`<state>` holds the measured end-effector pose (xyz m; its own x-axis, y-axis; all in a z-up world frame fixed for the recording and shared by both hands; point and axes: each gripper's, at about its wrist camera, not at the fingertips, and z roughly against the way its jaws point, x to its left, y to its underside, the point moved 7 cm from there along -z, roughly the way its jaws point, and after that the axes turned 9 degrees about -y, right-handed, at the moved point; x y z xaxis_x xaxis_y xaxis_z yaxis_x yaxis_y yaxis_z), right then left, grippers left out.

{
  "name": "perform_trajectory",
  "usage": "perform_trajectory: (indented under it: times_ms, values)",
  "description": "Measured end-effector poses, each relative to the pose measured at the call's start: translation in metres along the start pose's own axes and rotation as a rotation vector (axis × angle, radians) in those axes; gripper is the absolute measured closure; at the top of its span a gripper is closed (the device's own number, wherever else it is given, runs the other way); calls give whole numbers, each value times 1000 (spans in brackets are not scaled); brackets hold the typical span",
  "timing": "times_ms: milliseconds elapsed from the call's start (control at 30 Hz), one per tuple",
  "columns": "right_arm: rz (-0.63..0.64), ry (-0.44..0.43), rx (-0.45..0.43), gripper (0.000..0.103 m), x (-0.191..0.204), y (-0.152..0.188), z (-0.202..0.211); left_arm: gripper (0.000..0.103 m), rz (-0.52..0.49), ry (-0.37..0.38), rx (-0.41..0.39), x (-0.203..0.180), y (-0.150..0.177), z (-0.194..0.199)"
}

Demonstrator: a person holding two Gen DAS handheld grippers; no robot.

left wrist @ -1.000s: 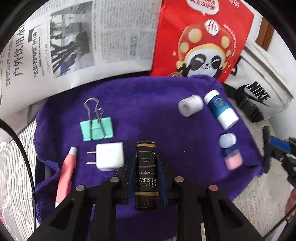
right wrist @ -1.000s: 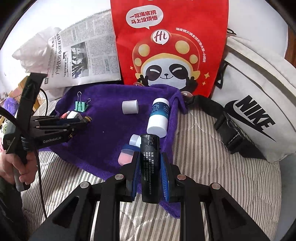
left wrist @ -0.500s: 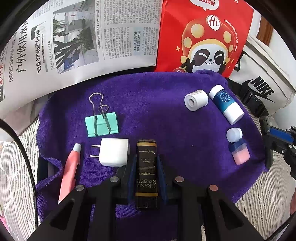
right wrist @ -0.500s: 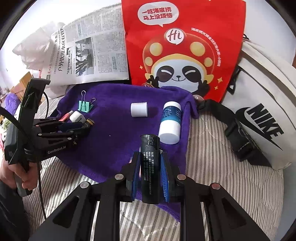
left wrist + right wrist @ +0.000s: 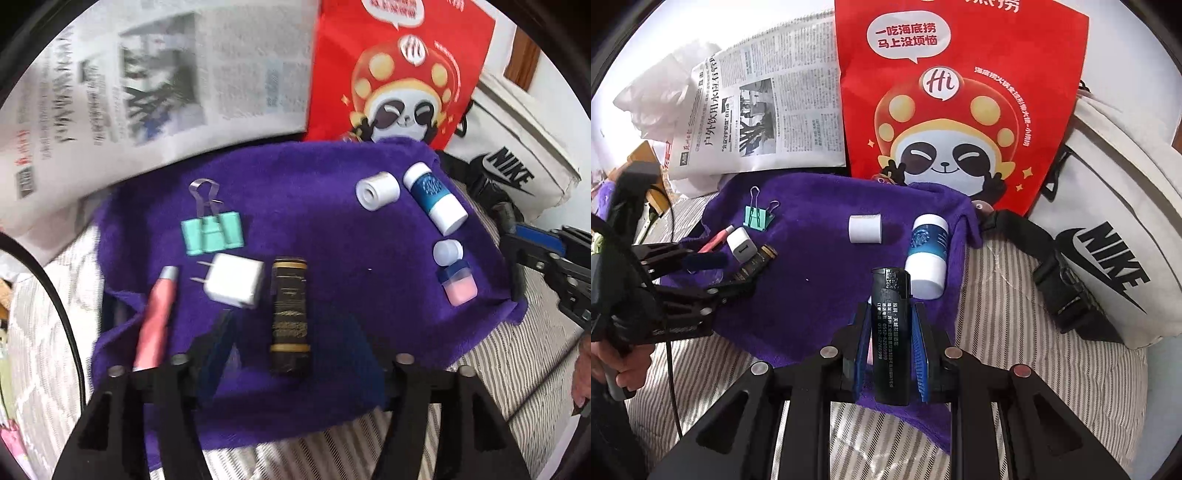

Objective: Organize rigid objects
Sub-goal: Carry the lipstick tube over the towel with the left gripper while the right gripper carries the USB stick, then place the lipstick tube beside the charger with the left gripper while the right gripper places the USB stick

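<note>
A purple towel (image 5: 332,184) holds a teal binder clip (image 5: 212,232), a white plug adapter (image 5: 234,286), a pink pen (image 5: 155,317), a white roll (image 5: 376,190), a blue-and-white bottle (image 5: 434,199) and a small pink jar (image 5: 458,286) with its cap (image 5: 447,252). My left gripper (image 5: 291,343) is open, its fingers spread to either side of a black-and-gold lighter (image 5: 290,314) that lies on the towel beside the adapter. My right gripper (image 5: 890,332) is shut on a black lighter (image 5: 890,332), held over the towel's near right edge (image 5: 812,317).
A newspaper (image 5: 757,110) and a red panda bag (image 5: 960,103) stand behind the towel. A white Nike bag (image 5: 1108,240) with a black strap lies at the right. The surface is a striped sheet (image 5: 1015,350).
My left gripper has opened and let go of the black-and-gold lighter, which now lies on the towel. My right gripper has moved forward and up with the black lighter.
</note>
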<state>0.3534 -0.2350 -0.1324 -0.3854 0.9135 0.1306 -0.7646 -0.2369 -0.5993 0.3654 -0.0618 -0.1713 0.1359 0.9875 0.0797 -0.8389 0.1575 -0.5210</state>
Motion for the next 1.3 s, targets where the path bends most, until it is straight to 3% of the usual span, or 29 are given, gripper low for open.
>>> perform_trajectory:
  times_ms: [167,333,567,800,1300]
  values:
    - [-5,-15,19,81,9,-8,-18,41,49,-23,-18,28,3,18]
    - [-14,-16,47,81,19,-19,-42,40,79,-104,-30,60,6,30]
    - [-60,8,99,81,23,-23,-75,39,169,-13,-46,88,12,42]
    - [-96,63,128,81,14,-25,-92,37,175,-18,-46,97,20,40]
    - [-101,-8,152,80,2,-22,-98,32,180,-23,-48,100,36,56]
